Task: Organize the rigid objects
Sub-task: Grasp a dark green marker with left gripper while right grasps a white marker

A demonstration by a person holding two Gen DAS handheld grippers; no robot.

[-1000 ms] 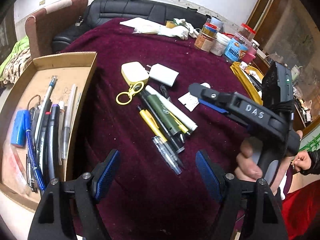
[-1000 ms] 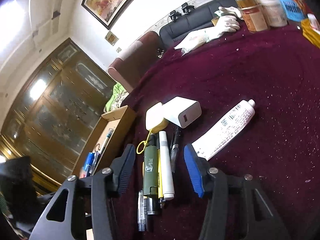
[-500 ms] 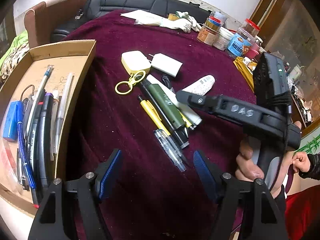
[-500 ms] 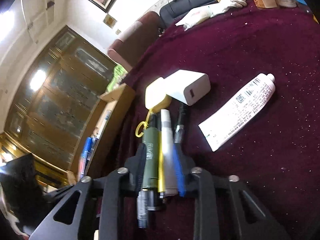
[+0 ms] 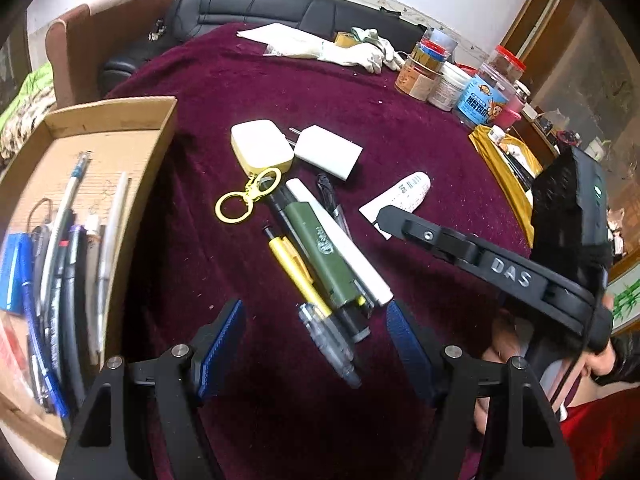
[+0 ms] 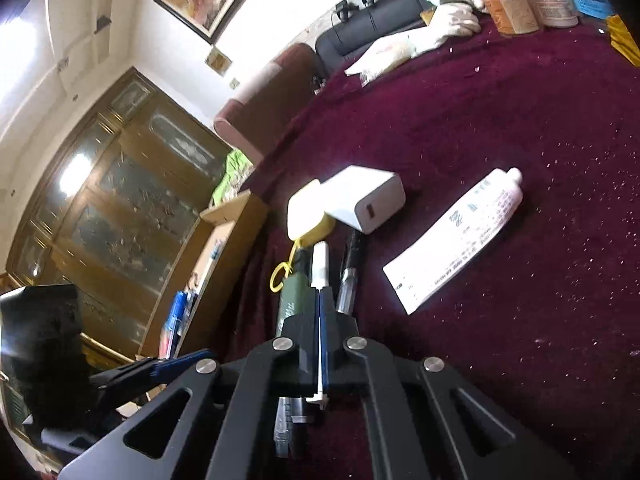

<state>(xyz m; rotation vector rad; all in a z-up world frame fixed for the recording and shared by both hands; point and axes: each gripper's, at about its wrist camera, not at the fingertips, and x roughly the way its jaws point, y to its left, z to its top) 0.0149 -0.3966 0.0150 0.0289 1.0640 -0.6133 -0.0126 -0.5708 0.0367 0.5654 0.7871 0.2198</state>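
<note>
Gripping the white pen (image 6: 319, 258), your right gripper (image 6: 320, 320) is clamped along its long axis, mid-table among the pens. Your left gripper (image 5: 316, 344) gapes empty nearer the cardboard box (image 5: 120, 128) at the table's left edge.

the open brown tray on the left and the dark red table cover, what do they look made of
The open brown tray: most likely corrugated cardboard, matte; it shows raw tan walls with a thin cut edge and a faintly ribbed floor. The dark red table cover: seemingly a soft pile fabric like velvet or velour; it looks fuzzy, holds pale lint specks and drapes over the table edge.
</note>
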